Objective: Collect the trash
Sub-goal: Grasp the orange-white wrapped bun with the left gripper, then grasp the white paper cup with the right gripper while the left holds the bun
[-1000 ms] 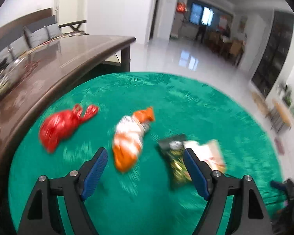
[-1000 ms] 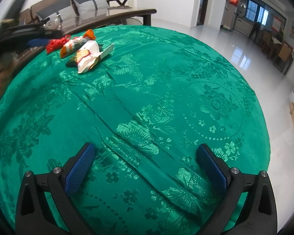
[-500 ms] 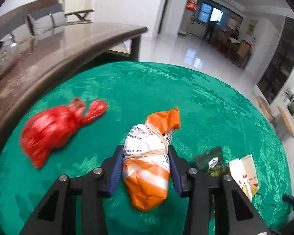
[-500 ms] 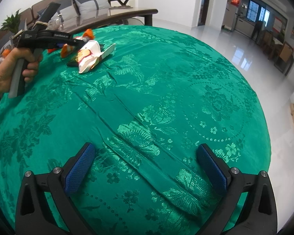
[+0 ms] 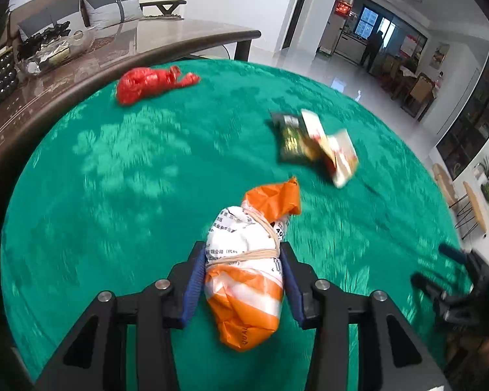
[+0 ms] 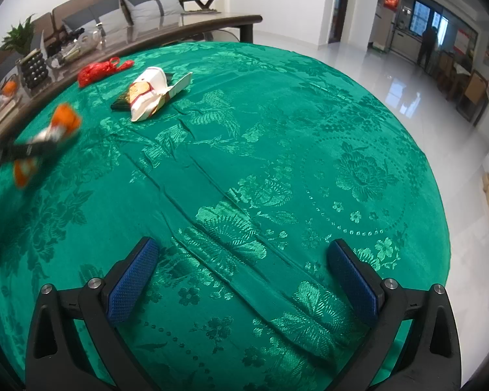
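My left gripper [image 5: 243, 280] is shut on an orange and white tied bag [image 5: 247, 270] and holds it above the green tablecloth [image 5: 130, 179]. The bag [image 6: 45, 140] shows blurred at the left of the right wrist view. A red tied bag [image 5: 150, 81] lies at the far left edge. A dark snack packet [image 5: 290, 137] and a white and red carton [image 5: 337, 154] lie together at the far right. My right gripper [image 6: 244, 277] is open and empty above the cloth, far from the trash; the carton [image 6: 150, 94] and red bag [image 6: 97, 70] lie beyond it.
A long dark wooden table [image 5: 91, 62] with a glass bowl [image 5: 55, 47] and a black vase [image 5: 0, 78] borders the cloth on the left. A sofa [image 6: 114, 16] stands behind it. White tiled floor [image 6: 391, 75] lies to the right.
My left gripper closed on the orange and white bag, then lifted it and pulled back from the other trash. The right gripper has not moved.
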